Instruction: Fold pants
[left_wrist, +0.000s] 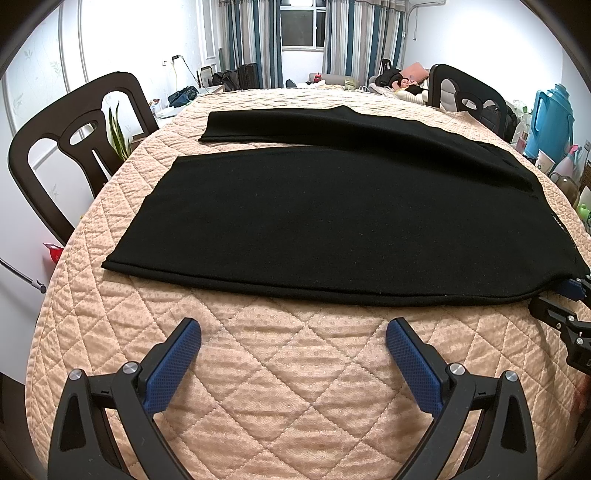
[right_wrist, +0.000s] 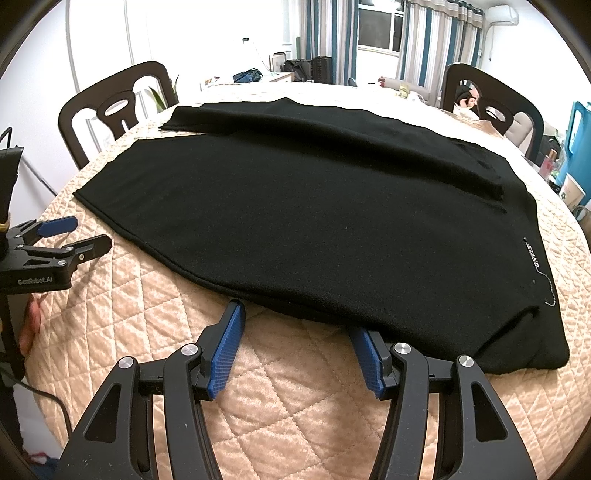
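Left wrist view shows us the black pants (left_wrist: 332, 221) spread flat on the quilted tabletop (left_wrist: 277, 387), legs running toward the left, waistband toward the right. We judge they lie this way, smoothed and with the two legs side by side, so that one leg can be laid over the other along the length. Our left hand-held gripper (left_wrist: 293, 336) hovers just short of the near hem edge, its blue fingers (left_wrist: 173, 365) spread wide and holding nothing, lined up with that long edge as if ready to pinch it.

From the right wrist view, our right hand-held gripper (right_wrist: 295, 325) is also spread wide, and its fingertips sit right at the near edge of the cloth by the waist end; the right fingertip seems to touch or slip under the fabric, though we cannot tell which. With both hand-held grippers along one edge, we expect a shared lift, not yet begun. Dark chairs (left_wrist: 74, 147) stand beyond the tabletop.
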